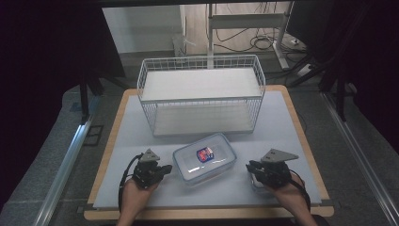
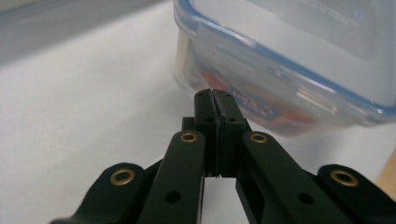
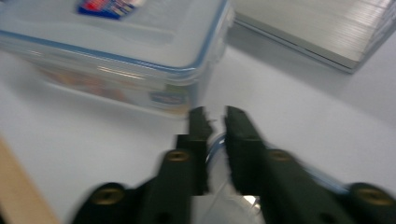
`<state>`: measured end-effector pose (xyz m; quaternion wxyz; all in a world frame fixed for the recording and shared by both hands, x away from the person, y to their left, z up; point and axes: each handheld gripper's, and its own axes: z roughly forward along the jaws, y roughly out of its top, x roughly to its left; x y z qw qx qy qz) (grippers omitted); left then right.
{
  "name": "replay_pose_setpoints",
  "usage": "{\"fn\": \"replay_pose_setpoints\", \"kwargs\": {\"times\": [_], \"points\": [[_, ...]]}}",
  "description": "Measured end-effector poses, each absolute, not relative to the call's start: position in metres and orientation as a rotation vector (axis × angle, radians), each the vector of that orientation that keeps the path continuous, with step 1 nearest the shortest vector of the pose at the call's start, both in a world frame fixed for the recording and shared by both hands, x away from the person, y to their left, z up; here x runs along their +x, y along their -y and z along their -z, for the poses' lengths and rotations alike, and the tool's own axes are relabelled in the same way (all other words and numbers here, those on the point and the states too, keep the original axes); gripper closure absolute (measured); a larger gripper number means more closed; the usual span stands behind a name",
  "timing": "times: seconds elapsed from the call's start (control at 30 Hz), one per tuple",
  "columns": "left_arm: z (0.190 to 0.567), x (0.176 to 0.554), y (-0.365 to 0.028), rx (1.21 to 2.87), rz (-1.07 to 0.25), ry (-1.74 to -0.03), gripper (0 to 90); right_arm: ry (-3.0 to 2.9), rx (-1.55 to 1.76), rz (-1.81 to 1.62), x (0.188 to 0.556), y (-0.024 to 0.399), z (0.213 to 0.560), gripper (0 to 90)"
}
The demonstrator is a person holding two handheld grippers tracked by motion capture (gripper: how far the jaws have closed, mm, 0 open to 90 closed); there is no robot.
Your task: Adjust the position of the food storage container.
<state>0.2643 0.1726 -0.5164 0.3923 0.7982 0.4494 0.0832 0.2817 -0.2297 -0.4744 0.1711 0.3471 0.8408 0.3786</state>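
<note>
The room is dim and falls to black at both sides, while the pale desk (image 1: 141, 155) catches soft light from overhead. A white sheen lies on the container lid (image 1: 204, 157). In the right gripper view everything smears with motion blur. In the left gripper view the container (image 2: 280, 70) goes soft close up.

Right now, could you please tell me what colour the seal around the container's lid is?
Blue, running around the clear container lid's edge; the left gripper view shows it best.
</note>
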Motion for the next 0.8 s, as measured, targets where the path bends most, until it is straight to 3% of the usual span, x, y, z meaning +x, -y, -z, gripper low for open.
{"fn": "replay_pose_setpoints", "kwargs": {"times": [0.07,0.43,0.8], "points": [[0.517,0.26,-0.174,2.022,-0.207,-1.141,89.6,-2.412,1.0,-1.016,0.29,0.222,0.475,89.2],[0.516,0.254,-0.178,2.017,-0.192,-1.148,87.8,-2.486,1.108,-0.936,0.343,0.19,0.479,89.3],[0.518,0.26,-0.172,2.03,-0.164,-1.143,87.0,-2.517,1.046,-0.948,0.325,0.186,0.474,89.6]]}}
